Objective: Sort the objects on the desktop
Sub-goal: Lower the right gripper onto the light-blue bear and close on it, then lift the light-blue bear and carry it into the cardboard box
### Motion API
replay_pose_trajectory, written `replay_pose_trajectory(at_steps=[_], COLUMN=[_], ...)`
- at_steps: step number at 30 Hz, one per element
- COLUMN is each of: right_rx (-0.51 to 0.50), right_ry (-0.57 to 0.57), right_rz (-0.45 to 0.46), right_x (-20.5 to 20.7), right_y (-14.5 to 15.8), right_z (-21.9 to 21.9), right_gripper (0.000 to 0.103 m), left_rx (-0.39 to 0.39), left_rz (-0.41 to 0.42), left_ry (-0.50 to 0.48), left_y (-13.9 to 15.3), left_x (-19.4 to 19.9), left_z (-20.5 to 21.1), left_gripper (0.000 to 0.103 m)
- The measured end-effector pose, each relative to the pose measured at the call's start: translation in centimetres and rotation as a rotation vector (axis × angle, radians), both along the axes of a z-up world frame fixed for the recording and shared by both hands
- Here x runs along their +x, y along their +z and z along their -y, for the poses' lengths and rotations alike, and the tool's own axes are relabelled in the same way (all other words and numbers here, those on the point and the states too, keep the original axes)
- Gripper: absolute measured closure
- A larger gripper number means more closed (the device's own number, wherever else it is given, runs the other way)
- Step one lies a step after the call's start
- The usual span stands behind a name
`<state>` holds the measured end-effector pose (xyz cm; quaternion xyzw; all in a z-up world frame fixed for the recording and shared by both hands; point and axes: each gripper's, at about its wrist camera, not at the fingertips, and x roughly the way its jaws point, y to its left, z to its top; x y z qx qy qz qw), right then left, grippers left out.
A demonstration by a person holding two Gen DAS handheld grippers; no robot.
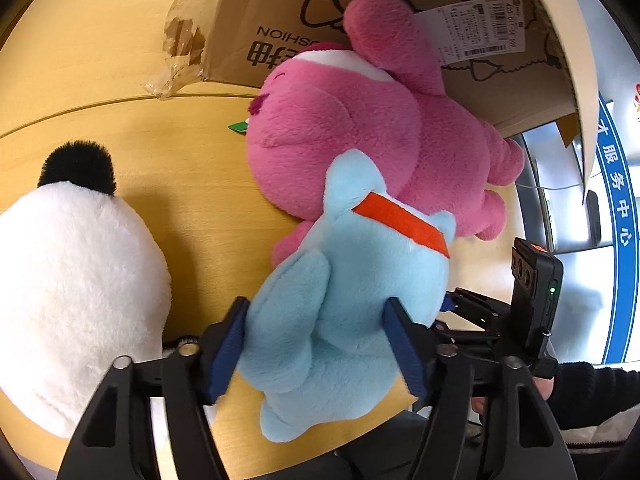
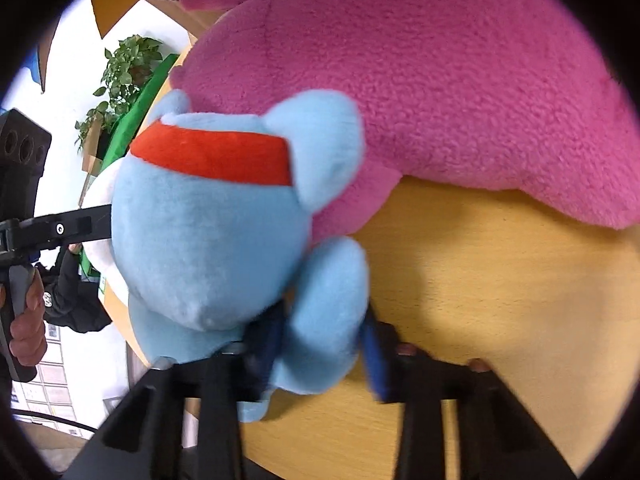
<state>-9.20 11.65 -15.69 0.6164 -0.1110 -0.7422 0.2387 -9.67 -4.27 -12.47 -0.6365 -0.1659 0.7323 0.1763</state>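
Both grippers reach in low over the wooden table (image 1: 120, 152). The left gripper (image 1: 320, 344) is clenched on the blue plush (image 1: 360, 280) around its body, and the right gripper (image 2: 324, 352) grasps one of its limbs. The toy's head presses the pink plush (image 1: 352, 140) at twelve o'clock. A white plush (image 1: 72, 280) crowds nine o'clock; a cardboard box (image 1: 400, 8) blocks the far side.

Cardboard box (image 1: 400, 20): upside-down print ending "SHION" — beside large Chinese characters, partly hidden
White barcode label (image 1: 482, 30): digits too small to read
Blue band (image 1: 618, 200): "服务中心"
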Motion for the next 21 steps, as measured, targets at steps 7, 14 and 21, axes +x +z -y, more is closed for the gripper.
replay_pose_trajectory(at_steps=[7, 14, 21], right_rx=[-0.013, 0.088, 0.127], right_ry=[0.001, 0.069, 0.137], right_rz=[0.017, -0.03, -0.124], right_x=[-0.2, 0.8, 3.4], right_y=[0.6, 2.8, 10.2], right_z=[-1.0, -2.6, -4.4], right_gripper=[0.079, 0.082, 0.083], left_rx=[-0.001, -0.003, -0.018], left_rz=[0.04, 0.057, -0.061], left_ry=[0.032, 0.007, -0.049], left_y=[-0.6, -1.0, 6.1], left_x=[0.3, 1.2, 3.7], left_z=[1.2, 0.0, -3.5], left_gripper=[0.071, 0.079, 0.081])
